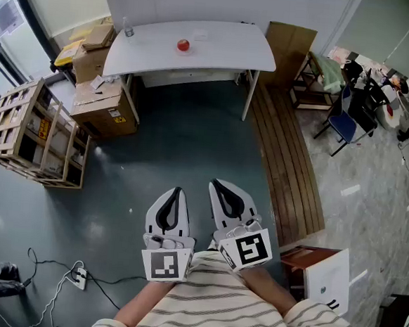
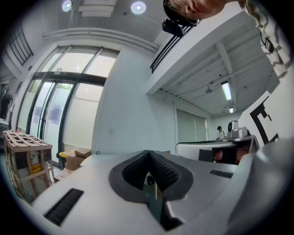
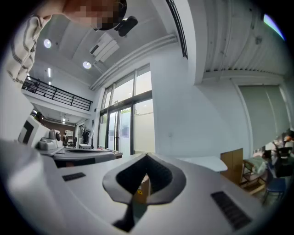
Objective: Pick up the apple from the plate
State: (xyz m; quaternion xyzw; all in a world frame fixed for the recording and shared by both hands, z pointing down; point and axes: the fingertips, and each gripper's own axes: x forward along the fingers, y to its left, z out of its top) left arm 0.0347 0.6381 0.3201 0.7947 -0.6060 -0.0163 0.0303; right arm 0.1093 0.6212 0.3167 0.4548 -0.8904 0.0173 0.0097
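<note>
A red apple (image 1: 183, 45) rests on the white table (image 1: 227, 48) at the far side of the room; I cannot make out a plate under it against the white top. Both grippers are held close to the person's striped sleeves, far from the table, pointing level toward it. My left gripper (image 1: 177, 191) has its jaws together with nothing between them. My right gripper (image 1: 215, 185) beside it is also shut and empty. In the left gripper view the left gripper (image 2: 148, 153) shows only its closed tips, and the right gripper (image 3: 147, 156) looks the same in its own view.
A dark floor (image 1: 185, 143) lies between me and the table. Cardboard boxes (image 1: 101, 88) and a wooden crate (image 1: 34, 135) stand at the left. Wooden planks (image 1: 289, 166), a blue chair (image 1: 341, 124) and clutter are at the right. Cables (image 1: 76, 277) lie at the lower left.
</note>
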